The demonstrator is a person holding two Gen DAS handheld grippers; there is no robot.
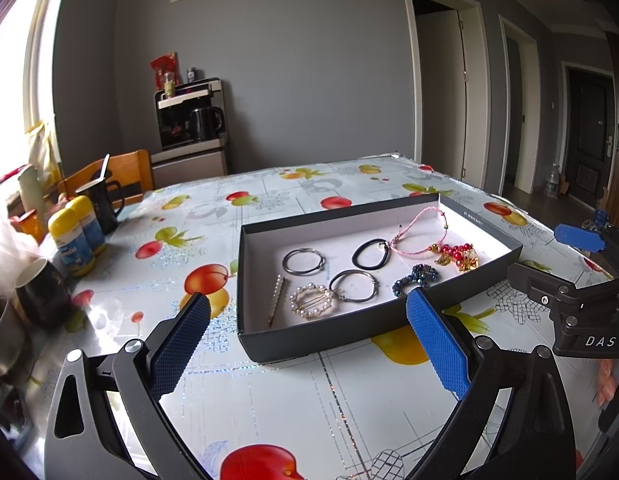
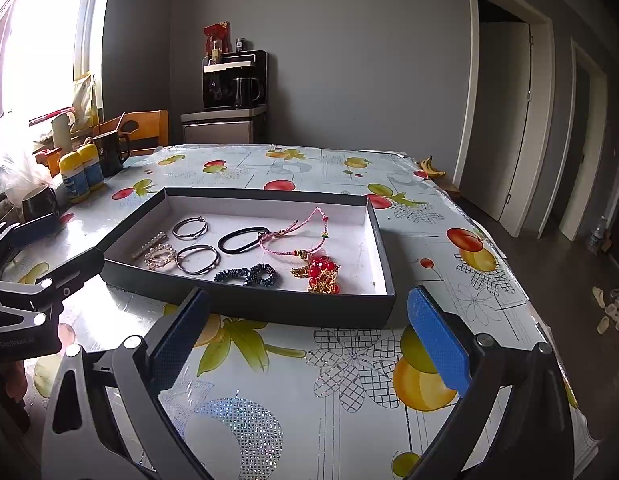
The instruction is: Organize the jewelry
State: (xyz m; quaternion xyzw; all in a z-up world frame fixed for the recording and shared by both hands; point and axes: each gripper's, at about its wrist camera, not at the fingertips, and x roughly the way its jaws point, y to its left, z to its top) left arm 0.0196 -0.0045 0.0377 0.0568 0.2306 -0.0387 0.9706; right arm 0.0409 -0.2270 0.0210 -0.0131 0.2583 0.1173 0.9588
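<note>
A shallow dark box (image 1: 309, 338) (image 2: 245, 306) with a white floor sits on the fruit-print table. Inside lie two silver hoops (image 1: 303, 261) (image 2: 190, 227), a black hair tie (image 1: 370, 254) (image 2: 243, 239), a pink cord bracelet (image 1: 419, 232) (image 2: 297, 234), a red and gold bead piece (image 1: 457, 256) (image 2: 323, 274), a dark beaded band (image 1: 415, 276) (image 2: 247, 275), a pearl ring clip (image 1: 311, 301) (image 2: 159, 256) and a pearl bar clip (image 1: 276, 300). My left gripper (image 1: 309, 316) is open just before the box's near wall. My right gripper (image 2: 309, 308) is open too, empty, near the box's front.
At the table's left stand two yellow-capped bottles (image 1: 77, 236) (image 2: 81, 172), a black mug (image 1: 101, 204) and dark cups (image 1: 41, 296). A wooden chair (image 1: 121, 176) is behind. Bananas (image 2: 431, 168) lie at the far right corner. The table's right edge (image 2: 541, 320) drops to the floor.
</note>
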